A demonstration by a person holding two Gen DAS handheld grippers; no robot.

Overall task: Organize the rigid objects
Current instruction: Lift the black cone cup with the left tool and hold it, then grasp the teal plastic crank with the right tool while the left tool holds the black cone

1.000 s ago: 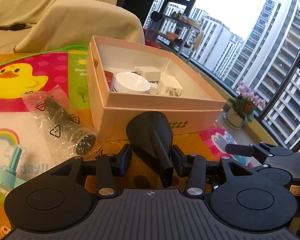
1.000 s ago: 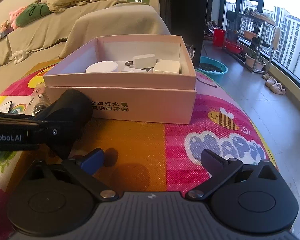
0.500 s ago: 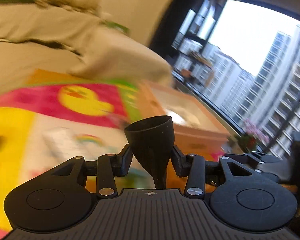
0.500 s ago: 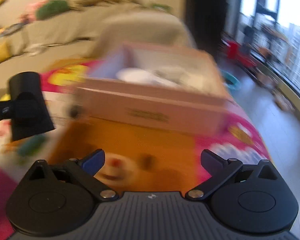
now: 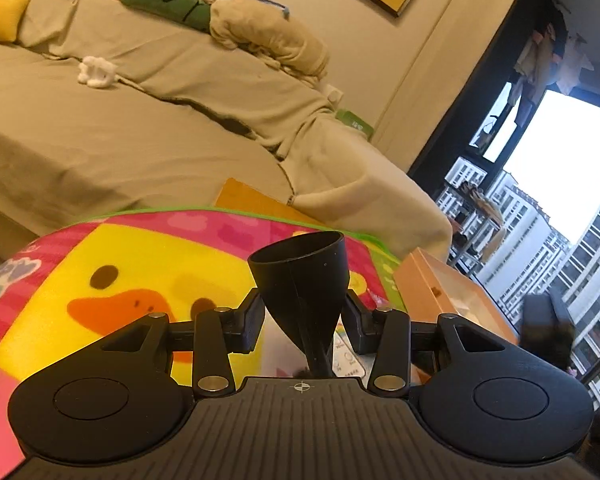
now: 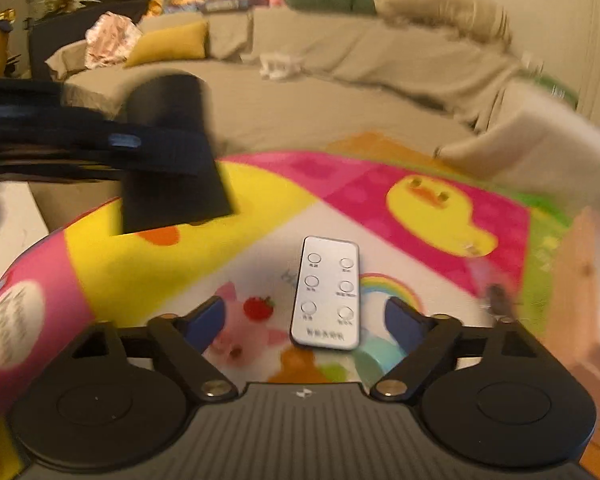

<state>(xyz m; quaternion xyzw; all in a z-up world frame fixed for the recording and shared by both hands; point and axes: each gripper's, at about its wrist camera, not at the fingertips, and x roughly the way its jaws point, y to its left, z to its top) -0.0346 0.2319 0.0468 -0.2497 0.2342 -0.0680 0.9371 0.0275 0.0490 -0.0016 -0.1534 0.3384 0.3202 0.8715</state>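
My left gripper [image 5: 302, 320] is shut on a black funnel [image 5: 300, 276], wide mouth up, held above the colourful play mat [image 5: 140, 264]. The funnel and the left gripper also show blurred at the left of the right wrist view [image 6: 168, 152]. My right gripper [image 6: 304, 320] is open and empty, low over the mat, with a white remote control [image 6: 327, 294] lying flat between its fingers. The pink cardboard box [image 5: 440, 292] sits at the right in the left wrist view; its edge shows blurred at the far right of the right wrist view [image 6: 580, 280].
A beige covered sofa [image 5: 140, 112] with cushions and soft toys runs behind the mat. A window with tower blocks [image 5: 560, 220] is at the right. A small dark object [image 6: 498, 296] lies blurred on the mat near the box.
Both grippers have swung left, away from the box toward the duck part of the mat. The left still holds the funnel. The remote has come between the right gripper's fingers.
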